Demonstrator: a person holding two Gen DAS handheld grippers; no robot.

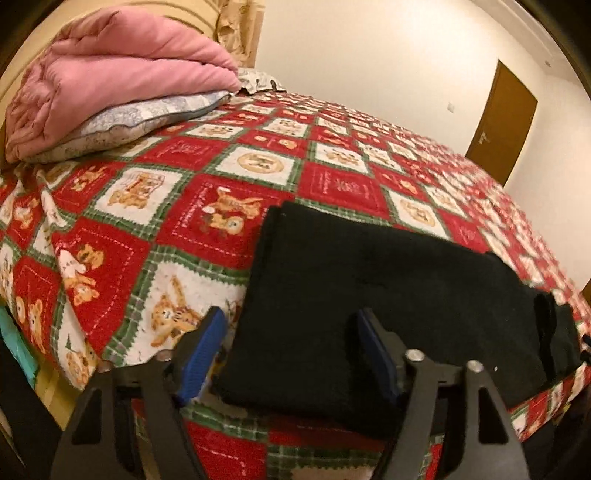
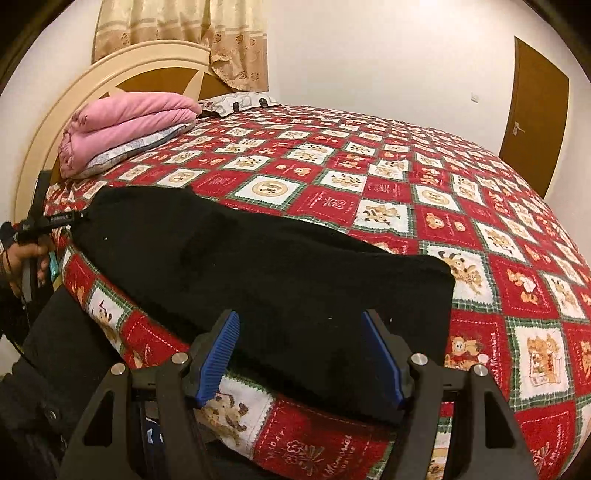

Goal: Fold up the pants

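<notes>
A bed (image 2: 369, 173) fills both views, spread with a red, white and green patchwork quilt (image 1: 192, 192) printed with teddy bears. At about 11 o'clock in the right wrist view a cream headboard (image 2: 110, 70) rises under a beige curtain (image 2: 177, 26), and at 2 o'clock a brown door (image 2: 535, 107) stands in the white wall. The black pants (image 2: 266, 269) lie folded into a long band along the near edge of the bed, running from 9 o'clock toward 3 o'clock in the right wrist view; in the left wrist view they (image 1: 369, 295) sit from the centre toward 4 o'clock. A folded pink blanket (image 1: 110, 74) rests on a grey-patterned pillow (image 1: 140, 122) at 10 o'clock. The left claw (image 1: 290, 354) has its 2 blue pads spread apart and empty — the right-hand pad over the pants, the other over the quilt. The right claw (image 2: 301, 354) is likewise spread wide, gripping nothing, with the pants showing between its pads. At 9 o'clock in the right wrist view a hand (image 2: 26, 258) holds the other tool's handle.
</notes>
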